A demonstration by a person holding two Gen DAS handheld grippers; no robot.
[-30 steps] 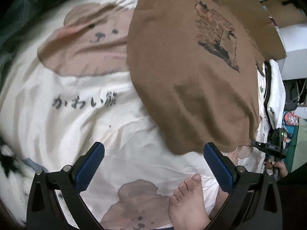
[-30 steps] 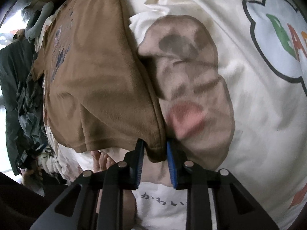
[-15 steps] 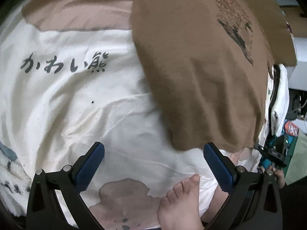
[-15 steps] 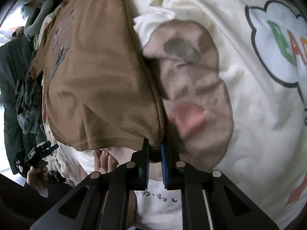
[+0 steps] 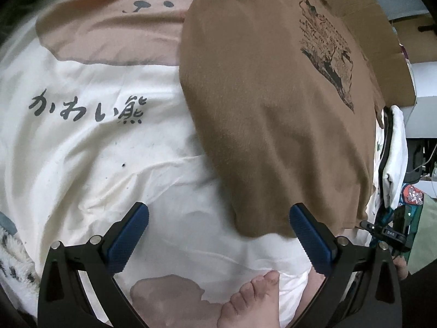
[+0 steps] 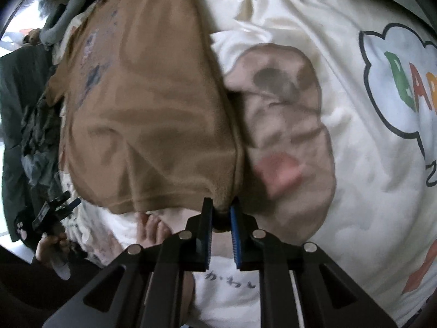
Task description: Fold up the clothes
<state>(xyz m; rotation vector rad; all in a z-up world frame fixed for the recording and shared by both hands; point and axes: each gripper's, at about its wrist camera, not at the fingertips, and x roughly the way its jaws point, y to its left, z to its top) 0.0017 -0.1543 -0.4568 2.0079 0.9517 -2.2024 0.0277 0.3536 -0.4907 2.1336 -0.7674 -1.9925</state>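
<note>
A brown T-shirt (image 5: 273,104) with a dark print lies on a cream bedsheet (image 5: 82,164) with bear pictures. My left gripper (image 5: 218,235) is open and empty, hovering above the sheet just left of the shirt's bottom hem. My right gripper (image 6: 220,218) is shut on the shirt's (image 6: 153,109) bottom corner and holds it slightly raised. The other gripper shows small at the far left of the right wrist view (image 6: 52,213).
A bare foot (image 5: 254,300) rests on the sheet below the hem. A cardboard box (image 5: 377,27) stands behind the shirt. White clothes (image 5: 393,158) lie at the right edge, dark clothes (image 6: 24,104) beyond the shirt's far side.
My right gripper has closed on the shirt's bottom corner and lifted it a little. My left gripper has shifted slightly over the sheet and stayed open.
</note>
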